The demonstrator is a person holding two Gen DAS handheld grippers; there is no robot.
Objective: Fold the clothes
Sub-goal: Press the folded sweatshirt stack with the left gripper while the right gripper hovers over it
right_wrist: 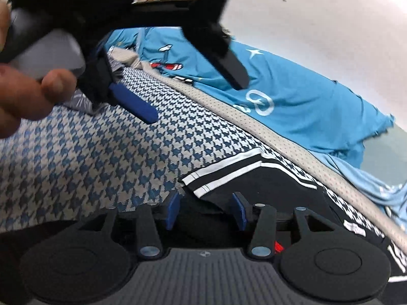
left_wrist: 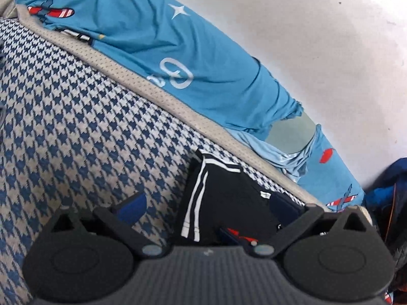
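While the black white-striped garment (right_wrist: 254, 185) lies folded on the houndstooth mattress (left_wrist: 76, 127), both left gripper (left_wrist: 208, 208) and right gripper (right_wrist: 206, 208), jaws apart, should only press edges flat

Black garment (left_wrist: 229, 198) with white stripes, blue-and-white houndstooth cover (left_wrist: 76, 117), light-blue sheet (left_wrist: 142, 33)
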